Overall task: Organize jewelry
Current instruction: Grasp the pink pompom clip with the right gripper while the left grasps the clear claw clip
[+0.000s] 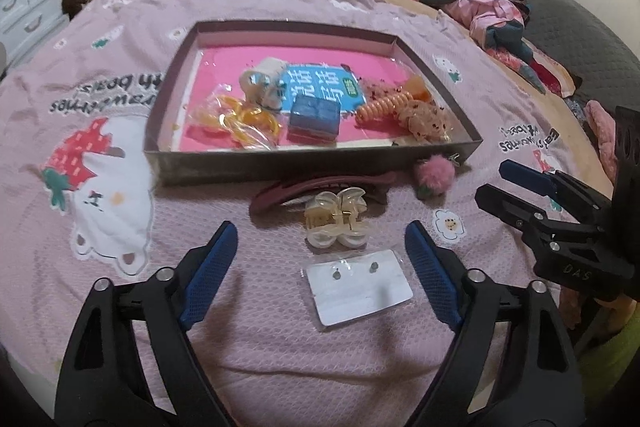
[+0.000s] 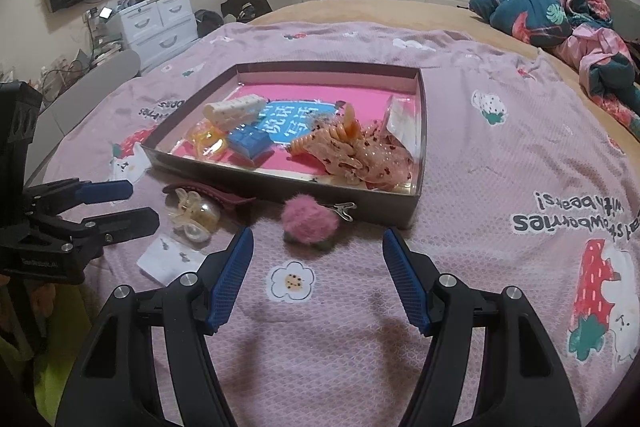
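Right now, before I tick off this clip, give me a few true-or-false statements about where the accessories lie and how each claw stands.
1. The pink pom-pom clip lies inside the box. False: it lies on the blanket just outside the box.
2. Both claws are open and hold nothing. True: left claw, right claw.
3. The earring card lies on the blanket, nearest the left claw. True.
4. The clear hair claw clip is already in the box. False: it lies outside, beside the dark red barrette.
5. The blue case sits inside the box. True.
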`<state>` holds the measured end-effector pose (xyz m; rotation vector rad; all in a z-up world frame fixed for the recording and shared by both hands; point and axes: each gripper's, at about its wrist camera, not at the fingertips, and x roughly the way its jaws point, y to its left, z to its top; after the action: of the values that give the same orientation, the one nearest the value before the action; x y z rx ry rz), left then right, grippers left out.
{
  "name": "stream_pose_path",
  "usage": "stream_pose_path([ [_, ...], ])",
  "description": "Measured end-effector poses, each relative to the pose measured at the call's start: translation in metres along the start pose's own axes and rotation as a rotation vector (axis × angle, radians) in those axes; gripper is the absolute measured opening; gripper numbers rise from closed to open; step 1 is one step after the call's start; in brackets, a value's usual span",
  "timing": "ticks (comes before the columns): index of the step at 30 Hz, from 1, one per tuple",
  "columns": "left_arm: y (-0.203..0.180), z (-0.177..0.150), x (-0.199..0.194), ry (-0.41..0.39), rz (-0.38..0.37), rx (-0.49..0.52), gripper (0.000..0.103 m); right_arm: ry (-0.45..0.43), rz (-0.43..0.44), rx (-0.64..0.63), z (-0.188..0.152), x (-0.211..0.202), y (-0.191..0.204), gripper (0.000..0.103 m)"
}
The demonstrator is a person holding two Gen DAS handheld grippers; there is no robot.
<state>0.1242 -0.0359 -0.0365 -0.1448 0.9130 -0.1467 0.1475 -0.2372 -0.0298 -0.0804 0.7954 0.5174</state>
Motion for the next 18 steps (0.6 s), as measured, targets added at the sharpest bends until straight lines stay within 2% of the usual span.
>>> stream_pose_path([
  [10,-0.002,0.000,0.026,0.064,-0.023,-0.030,0.058,0.035,0.030,0.008,0.000,0.023,-0.007,0.066],
  [18,0.005,0.001,0.036,0.075,-0.027,-0.058,0.053,0.068,0.059,0.018,0.006,0.043,-0.011,0.065],
])
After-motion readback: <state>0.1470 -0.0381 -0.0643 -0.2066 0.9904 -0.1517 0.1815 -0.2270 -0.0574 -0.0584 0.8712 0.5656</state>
